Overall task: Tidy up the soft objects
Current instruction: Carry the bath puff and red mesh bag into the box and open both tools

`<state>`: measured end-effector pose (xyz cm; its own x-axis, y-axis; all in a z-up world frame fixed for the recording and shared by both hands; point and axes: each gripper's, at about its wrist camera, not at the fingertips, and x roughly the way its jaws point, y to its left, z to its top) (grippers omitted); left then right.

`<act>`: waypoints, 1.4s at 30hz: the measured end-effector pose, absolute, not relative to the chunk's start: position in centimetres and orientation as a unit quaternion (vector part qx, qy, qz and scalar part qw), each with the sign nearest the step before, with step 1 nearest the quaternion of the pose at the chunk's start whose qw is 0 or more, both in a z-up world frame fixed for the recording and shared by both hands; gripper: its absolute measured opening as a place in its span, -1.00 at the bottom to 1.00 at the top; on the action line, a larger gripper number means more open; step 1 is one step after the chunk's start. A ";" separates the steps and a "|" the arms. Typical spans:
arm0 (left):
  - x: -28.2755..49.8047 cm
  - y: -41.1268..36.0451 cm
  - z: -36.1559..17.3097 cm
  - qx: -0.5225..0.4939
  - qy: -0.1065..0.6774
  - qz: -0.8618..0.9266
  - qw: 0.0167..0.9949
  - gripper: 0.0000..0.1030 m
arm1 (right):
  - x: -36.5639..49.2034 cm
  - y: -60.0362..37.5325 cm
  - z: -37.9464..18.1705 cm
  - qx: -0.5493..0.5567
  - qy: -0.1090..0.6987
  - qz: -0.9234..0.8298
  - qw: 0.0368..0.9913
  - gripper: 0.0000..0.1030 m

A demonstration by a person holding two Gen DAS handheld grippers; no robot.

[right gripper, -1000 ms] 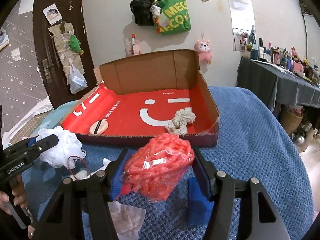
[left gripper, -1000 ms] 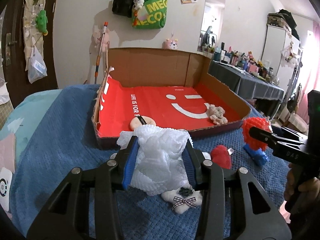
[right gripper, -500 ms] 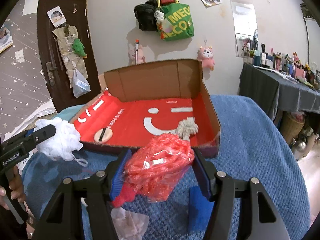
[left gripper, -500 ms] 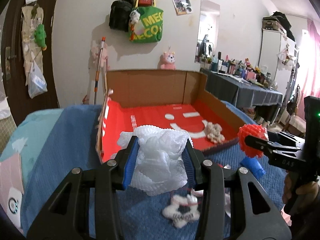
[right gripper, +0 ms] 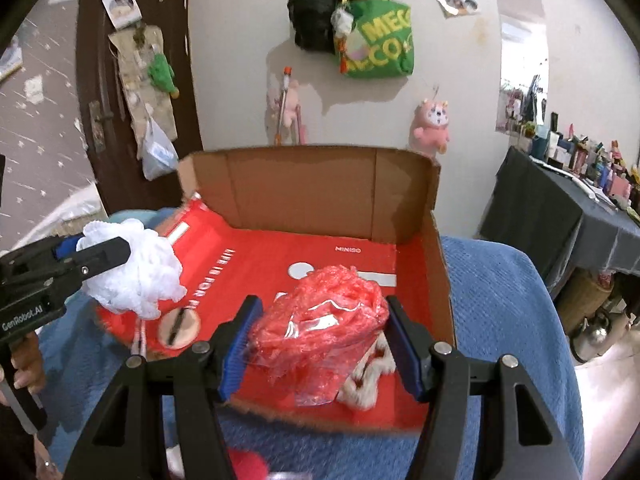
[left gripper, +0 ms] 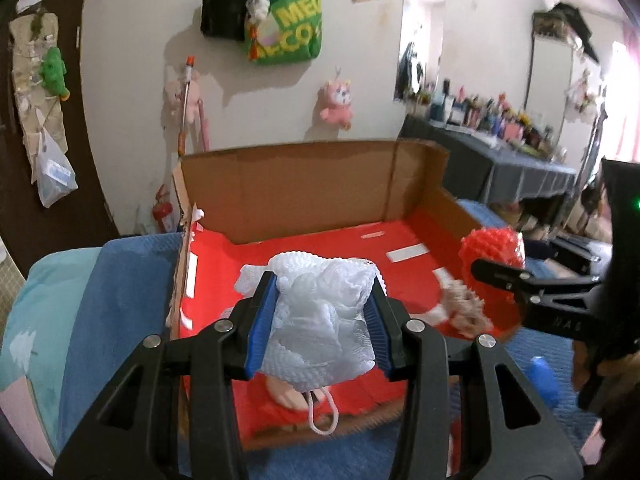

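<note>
Shallow cardboard box (right gripper: 408, 200), red-lined, lying on a blue towelling cover (right gripper: 504, 312): tall brown far wall, sloping right wall, low near rim just beyond both grippers; left wall low and partly torn. Open red floor across the middle and far part of the box; the near part holds a round beige pad (right gripper: 180, 326) toward the left and a beige knitted soft toy (left gripper: 464, 308) toward the right, partly hidden behind the held items. Left gripper (left gripper: 320, 320): narrow set, blue pads pressed into both sides of a white mesh bath pouf (left gripper: 320, 328), its cord loop hanging below; pouf held above the near left part of the box. Right gripper (right gripper: 322, 344): medium set, pads clamped on a red mesh ball wrapped in clear plastic (right gripper: 324, 320), held over the near right part of the box. A red plush item (right gripper: 244, 466) lies on the cover at the near edge, blurred. A blue object (left gripper: 544, 376) lies on the cover outside the near right corner; its kind cannot be told. Writing: "MINISO" in white on the red lining near the far wall; a white line of capitals along the left lining, beginning "LIFE IS FOR"; "GenRobot.AI" on the left gripper body; a green tote bag (right gripper: 380, 40) on the far room wall reads "MEG" over "ECO".
</note>
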<state>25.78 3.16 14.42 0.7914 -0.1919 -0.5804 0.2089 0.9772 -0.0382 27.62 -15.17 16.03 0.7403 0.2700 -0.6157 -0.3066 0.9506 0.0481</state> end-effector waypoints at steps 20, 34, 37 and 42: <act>35.6 3.9 9.2 0.009 0.403 -0.088 0.911 -0.22 | 40.2 -13.4 10.7 -0.065 0.462 0.125 0.876 0.24; 35.2 3.6 8.4 0.025 0.400 -0.086 0.912 0.05 | 40.7 -13.5 8.9 -0.074 0.491 0.118 0.860 0.30; 35.1 3.4 8.5 0.027 0.398 -0.091 0.913 0.16 | 40.6 -13.5 8.9 -0.075 0.491 0.117 0.860 0.31; 34.7 2.9 8.9 0.051 0.384 -0.087 0.918 0.33 | 41.2 -13.9 9.0 -0.073 0.492 0.119 0.859 0.33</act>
